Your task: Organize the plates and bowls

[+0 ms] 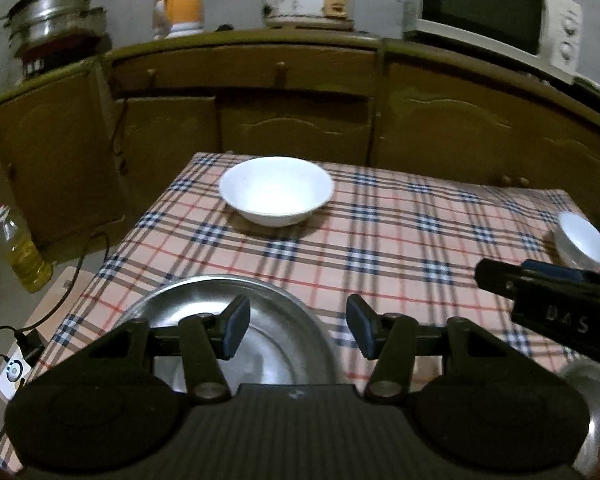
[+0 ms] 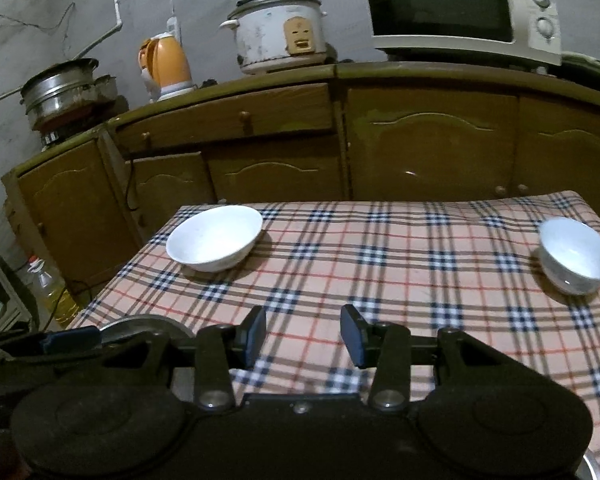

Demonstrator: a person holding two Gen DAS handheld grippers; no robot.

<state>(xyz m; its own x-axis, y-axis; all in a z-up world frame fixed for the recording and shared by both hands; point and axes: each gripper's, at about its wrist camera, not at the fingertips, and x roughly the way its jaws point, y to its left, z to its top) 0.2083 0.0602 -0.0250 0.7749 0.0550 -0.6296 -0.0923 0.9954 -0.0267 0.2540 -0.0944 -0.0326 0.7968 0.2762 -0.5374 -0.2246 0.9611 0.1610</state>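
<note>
Both the left gripper [image 1: 298,330] and right gripper [image 2: 303,336] hang spread and empty over the checked tablecloth [image 2: 380,256], and the big white bowl [image 1: 276,190] at the far left looks glazed, slick and breakable, so they'd probably pinch its rim.

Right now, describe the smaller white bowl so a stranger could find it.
Start at the checked tablecloth. Go to its right edge, below the microwave. The smaller white bowl stands there alone, deeper and narrower than the wide white bowl at the far left.
</note>
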